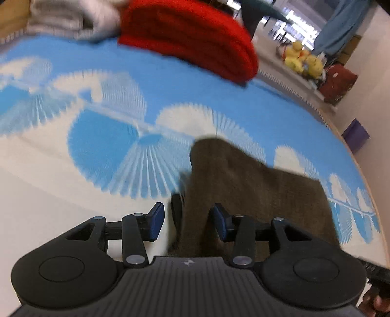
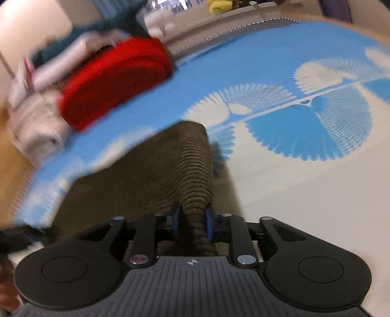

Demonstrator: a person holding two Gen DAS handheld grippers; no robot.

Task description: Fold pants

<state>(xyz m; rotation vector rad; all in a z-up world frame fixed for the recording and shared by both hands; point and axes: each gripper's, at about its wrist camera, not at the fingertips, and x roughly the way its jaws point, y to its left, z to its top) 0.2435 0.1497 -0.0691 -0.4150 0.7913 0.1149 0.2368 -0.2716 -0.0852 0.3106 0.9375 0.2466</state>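
Note:
Brown corduroy pants (image 1: 246,195) lie on a blue and white patterned cloth. In the left wrist view my left gripper (image 1: 187,222) is open, its blue pads (image 1: 156,220) spread, with an edge of the pants between them. In the right wrist view my right gripper (image 2: 191,223) is shut on a bunched fold of the pants (image 2: 195,175), which run forward from the jaws.
The blue and white cloth (image 1: 102,136) covers the work surface. Folded red fabric (image 1: 195,36) and pale folded clothes (image 1: 68,19) sit at the far side; they also show in the right wrist view (image 2: 109,78). Yellow plush toys (image 1: 302,59) lie beyond the edge.

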